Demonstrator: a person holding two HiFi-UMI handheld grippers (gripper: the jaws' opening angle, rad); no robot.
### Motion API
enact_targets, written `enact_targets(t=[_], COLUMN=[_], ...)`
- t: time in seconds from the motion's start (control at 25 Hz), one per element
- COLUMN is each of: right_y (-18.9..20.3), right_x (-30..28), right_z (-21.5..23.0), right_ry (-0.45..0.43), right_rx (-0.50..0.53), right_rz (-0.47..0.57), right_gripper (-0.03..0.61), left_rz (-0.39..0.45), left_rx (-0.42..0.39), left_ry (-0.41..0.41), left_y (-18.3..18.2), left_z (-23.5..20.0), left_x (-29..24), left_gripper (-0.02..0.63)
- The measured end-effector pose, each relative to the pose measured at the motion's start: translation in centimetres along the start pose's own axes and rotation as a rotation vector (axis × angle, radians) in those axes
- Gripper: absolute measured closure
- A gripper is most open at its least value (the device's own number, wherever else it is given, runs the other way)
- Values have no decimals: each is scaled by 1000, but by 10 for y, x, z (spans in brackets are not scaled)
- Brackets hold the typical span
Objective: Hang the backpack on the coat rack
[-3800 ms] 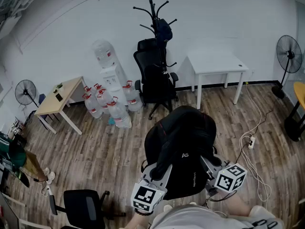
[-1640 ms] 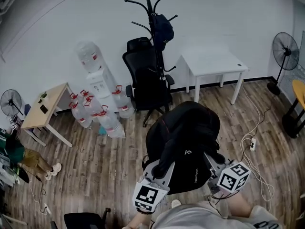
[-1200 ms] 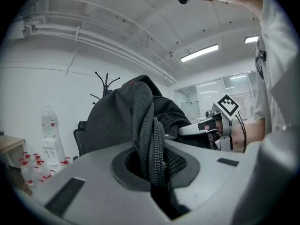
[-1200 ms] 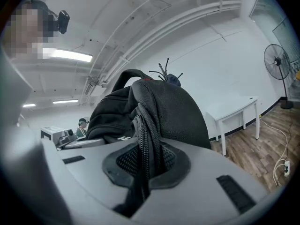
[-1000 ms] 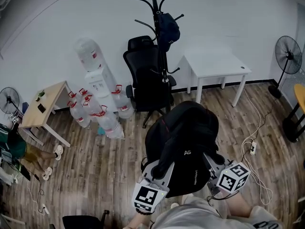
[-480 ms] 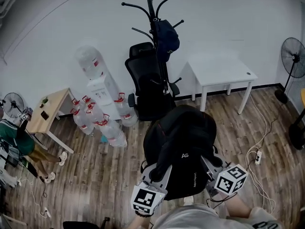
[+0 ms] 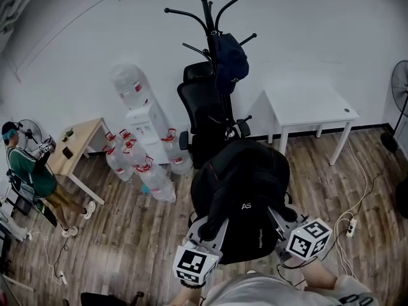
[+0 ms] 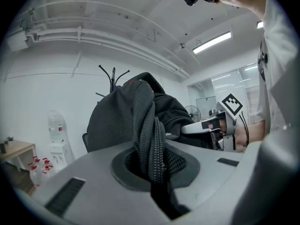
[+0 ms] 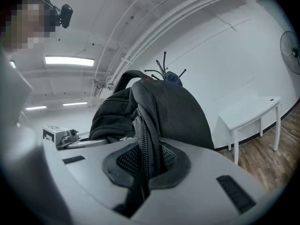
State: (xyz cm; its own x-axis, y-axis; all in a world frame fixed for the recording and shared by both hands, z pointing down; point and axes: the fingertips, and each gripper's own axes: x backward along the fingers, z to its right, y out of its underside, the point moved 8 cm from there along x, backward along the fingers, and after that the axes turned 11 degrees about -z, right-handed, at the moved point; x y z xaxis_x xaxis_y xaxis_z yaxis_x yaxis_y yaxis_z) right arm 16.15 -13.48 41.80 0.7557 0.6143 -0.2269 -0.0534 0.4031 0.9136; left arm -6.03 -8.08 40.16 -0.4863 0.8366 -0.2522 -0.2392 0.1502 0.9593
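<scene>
Black mesh-weave backpack | left gripper — fingers pinch webbing strap | right gripper — likewise

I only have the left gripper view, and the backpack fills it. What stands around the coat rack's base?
Observer: A black office chair stands directly in front of the coat rack and hides its base.
Operator: Are its hooks free?
Observer: One holds a dark blue bag; the other upper hooks look bare.
Operator: Is the right hand-held gripper holding?
Observer: Yes, its jaws are shut on a strap of the backpack.
</scene>
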Motion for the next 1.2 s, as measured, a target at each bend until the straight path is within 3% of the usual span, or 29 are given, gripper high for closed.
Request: enact_targets(t=[0.52, 0.96, 1.2], right_y=[-38, -61, -78], right_x=[-37, -87, -128], right_z=[35, 36, 36], right_ry=[-51, 15, 23], right_rx=[30, 85, 30], right_rz=[8, 11, 32], right_gripper=[548, 548, 548], left_rz=[19, 39, 55], left_rx=[-9, -1, -9], left_ry=[-67, -21, 19], left_y=[-21, -30, -33], left_z=[-30, -88, -138], left_x=[-40, -62, -77], left_gripper=[578, 578, 578])
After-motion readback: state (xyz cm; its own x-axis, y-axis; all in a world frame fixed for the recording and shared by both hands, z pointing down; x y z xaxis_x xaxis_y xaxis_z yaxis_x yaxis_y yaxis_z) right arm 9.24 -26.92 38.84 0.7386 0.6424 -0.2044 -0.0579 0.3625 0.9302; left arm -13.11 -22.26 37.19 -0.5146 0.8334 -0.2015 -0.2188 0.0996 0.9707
